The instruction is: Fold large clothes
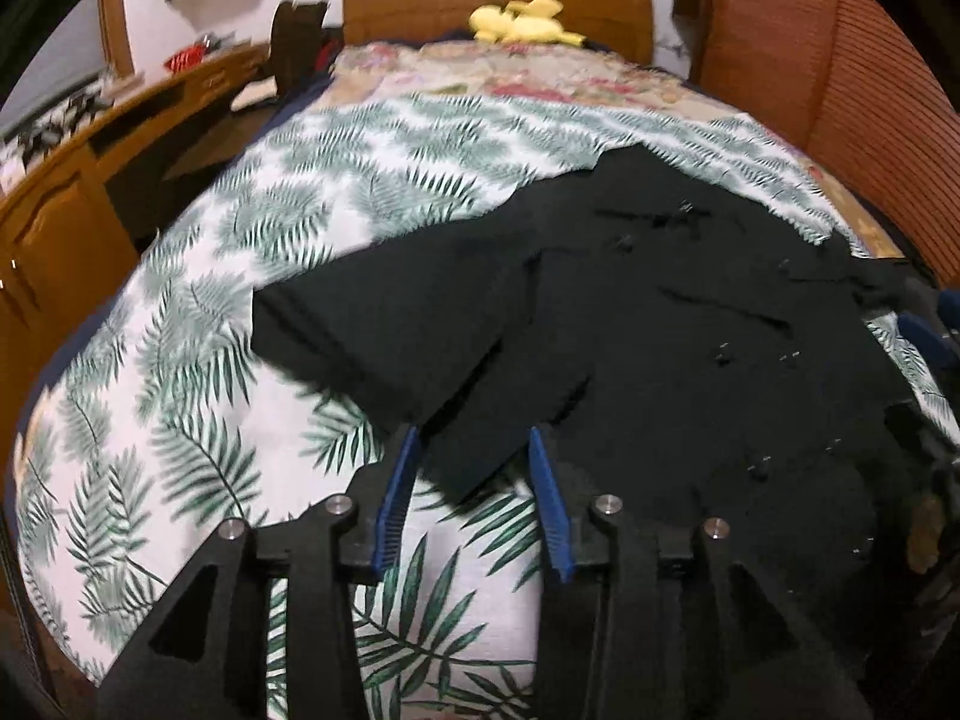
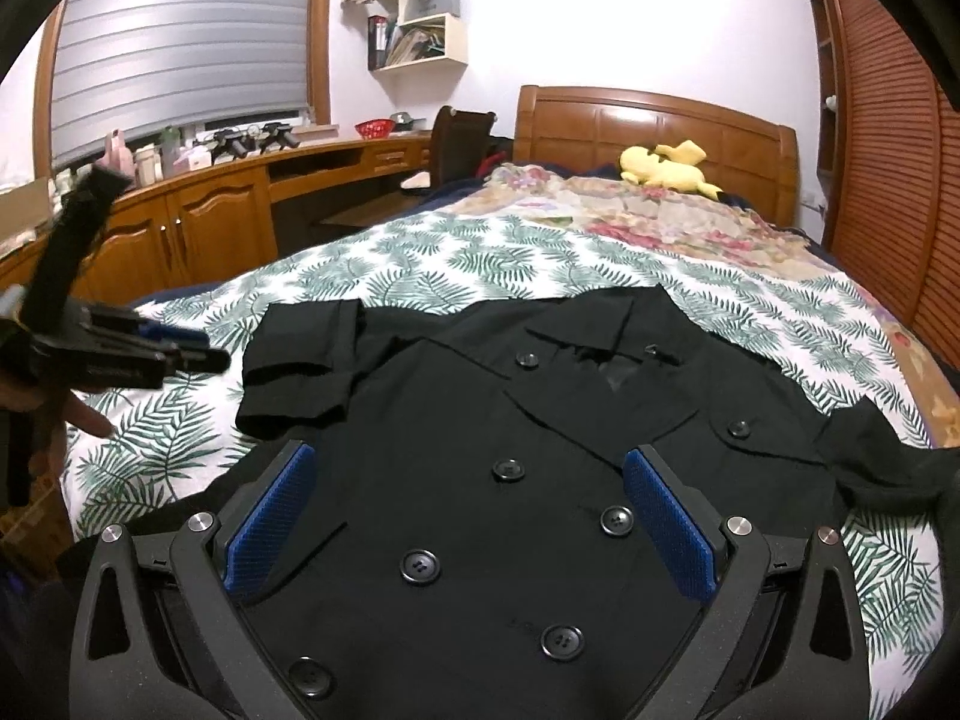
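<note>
Wooden furniture rings the room: a headboard (image 2: 657, 132), a long counter (image 2: 198, 204) under the window blind, a louvred wardrobe (image 2: 888, 180) on the right. On the bed, a leaf-print sheet (image 2: 456, 258) covers the near half, and a yellow plush toy (image 2: 663, 165) lies by the headboard.

A black double-breasted coat (image 2: 480, 432) lies flat on the sheet, buttons up, collar toward the headboard and hem toward the camera, so its long axis runs along the bed. One sleeve (image 2: 300, 372) is folded in across the left shoulder area.

From the left wrist view, the left gripper (image 1: 474, 438) has its blue fingers (image 1: 399, 492) partly apart, pointing steeply down; a corner of the folded sleeve cuff (image 1: 480, 450) lies between the tips, but the pads do not press on it. In the right wrist view this gripper hangs at the left edge, beside the sleeve.

The right gripper (image 2: 468, 480) stands wide open over the coat's front, fingers (image 2: 273, 516) either side of the button rows, holding nothing.
</note>
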Motion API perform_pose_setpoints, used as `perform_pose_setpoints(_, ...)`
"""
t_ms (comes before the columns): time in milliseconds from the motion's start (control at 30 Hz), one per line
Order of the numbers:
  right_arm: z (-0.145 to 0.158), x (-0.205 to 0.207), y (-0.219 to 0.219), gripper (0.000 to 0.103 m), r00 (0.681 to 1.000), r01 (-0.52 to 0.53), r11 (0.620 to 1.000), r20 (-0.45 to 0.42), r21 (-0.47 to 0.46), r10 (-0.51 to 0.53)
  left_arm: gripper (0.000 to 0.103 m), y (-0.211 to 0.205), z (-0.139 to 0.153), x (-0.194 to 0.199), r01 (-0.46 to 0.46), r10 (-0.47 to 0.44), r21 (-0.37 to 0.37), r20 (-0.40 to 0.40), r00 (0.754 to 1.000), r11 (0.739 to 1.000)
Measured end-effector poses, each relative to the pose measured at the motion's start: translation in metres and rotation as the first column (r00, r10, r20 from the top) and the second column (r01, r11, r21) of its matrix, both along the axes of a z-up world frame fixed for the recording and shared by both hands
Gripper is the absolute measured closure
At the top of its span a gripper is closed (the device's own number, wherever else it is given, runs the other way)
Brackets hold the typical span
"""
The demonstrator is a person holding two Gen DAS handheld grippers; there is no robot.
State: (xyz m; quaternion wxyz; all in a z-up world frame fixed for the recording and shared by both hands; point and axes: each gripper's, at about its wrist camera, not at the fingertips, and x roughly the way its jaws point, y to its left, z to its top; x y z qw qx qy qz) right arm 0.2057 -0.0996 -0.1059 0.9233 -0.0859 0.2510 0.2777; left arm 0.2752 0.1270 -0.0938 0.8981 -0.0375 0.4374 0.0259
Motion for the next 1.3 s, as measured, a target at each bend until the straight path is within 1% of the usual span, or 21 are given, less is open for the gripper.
perform_pose_setpoints(100, -0.002, 0.002, 0.001, 0.000, 1.000, 0.003, 1.000, -0.005, -0.005, -0.003, 0.066, 0.007, -0.019, 0.006, -0.014, 0.013, -0.038, -0.040, 0.999, 0.999)
perform_pose_setpoints(267, -0.006, 0.006, 0.003, 0.000, 1.000, 0.004, 1.000, -0.021, -0.010, -0.004, 0.066, 0.015, -0.045, 0.015, -0.053, 0.045, -0.080, -0.090, 0.995, 0.995)
perform_pose_setpoints(467, -0.010, 0.010, 0.006, 0.000, 0.999, 0.000, 1.000, -0.037, -0.013, -0.001, 0.066, 0.022, -0.064, 0.025, -0.097, 0.080, -0.125, -0.133, 0.988, 0.987)
perform_pose_setpoints(533, -0.012, 0.012, 0.007, 0.000, 0.999, -0.001, 1.000, -0.039, -0.015, 0.000, 0.066, 0.025, -0.067, 0.025, -0.121, 0.104, -0.129, -0.131, 0.986, 0.984)
perform_pose_setpoints(600, -0.013, 0.012, 0.008, 0.000, 0.999, -0.002, 1.000, -0.042, -0.019, 0.001, 0.066, 0.027, -0.067, 0.026, -0.125, 0.108, -0.132, -0.124, 0.986, 0.983)
perform_pose_setpoints(633, -0.013, 0.013, 0.009, 0.000, 0.999, -0.002, 1.000, -0.043, -0.021, 0.001, 0.070, 0.027, -0.067, 0.026, -0.117, 0.100, -0.131, -0.127, 0.987, 0.985)
perform_pose_setpoints(667, -0.014, 0.012, 0.008, 0.000, 0.999, -0.002, 1.000, -0.043, -0.024, 0.001, 0.087, 0.027, -0.066, 0.026, -0.107, 0.091, -0.127, -0.128, 0.988, 0.986)
perform_pose_setpoints(700, -0.013, 0.013, 0.009, 0.000, 0.999, -0.002, 1.000, -0.043, -0.023, 0.001, 0.091, 0.028, -0.064, 0.026, -0.102, 0.086, -0.125, -0.127, 0.988, 0.987)
perform_pose_setpoints(733, -0.013, 0.013, 0.009, 0.000, 0.999, -0.001, 1.000, -0.042, -0.023, 0.000, 0.098, 0.027, -0.061, 0.025, -0.102, 0.088, -0.116, -0.122, 0.989, 0.988)
perform_pose_setpoints(767, -0.013, 0.012, 0.008, 0.000, 0.999, 0.000, 1.000, -0.039, -0.025, -0.001, 0.101, 0.024, -0.054, 0.023, -0.098, 0.089, -0.090, -0.103, 0.991, 0.991)
perform_pose_setpoints(833, -0.013, 0.011, 0.003, 0.000, 0.999, 0.006, 1.000, -0.032, -0.029, -0.006, 0.102, 0.021, -0.039, 0.022, -0.091, 0.088, -0.047, -0.071, 0.994, 0.995)
perform_pose_setpoints(867, -0.013, 0.010, 0.001, 0.000, 1.000, 0.011, 0.999, -0.028, -0.031, -0.011, 0.103, 0.016, -0.027, 0.020, -0.088, 0.087, -0.031, -0.047, 0.995, 0.996)
perform_pose_setpoints(967, -0.012, 0.007, -0.012, 0.000, 0.999, 0.028, 0.999, -0.021, -0.030, -0.028, 0.103, 0.003, 0.005, 0.016, -0.074, 0.074, 0.000, 0.018, 0.997, 0.997)
perform_pose_setpoints(1100, -0.010, 0.006, -0.034, 0.000, 0.998, 0.065, 0.997, -0.011, -0.031, -0.065, 0.103, -0.032, 0.053, 0.012, -0.023, 0.019, 0.033, 0.112, 0.994, 0.999)
perform_pose_setpoints(1200, -0.010, 0.004, -0.051, 0.000, 0.995, 0.097, 0.994, 0.007, -0.043, -0.097, 0.103, -0.070, 0.080, 0.010, 0.039, -0.046, 0.047, 0.157, 0.986, 0.998)
perform_pose_setpoints(1300, -0.012, 0.007, -0.074, 0.000, 0.989, 0.147, 0.987, 0.011, -0.058, -0.147, 0.103, -0.111, 0.100, 0.008, 0.112, -0.120, 0.053, 0.193, 0.974, 0.992)
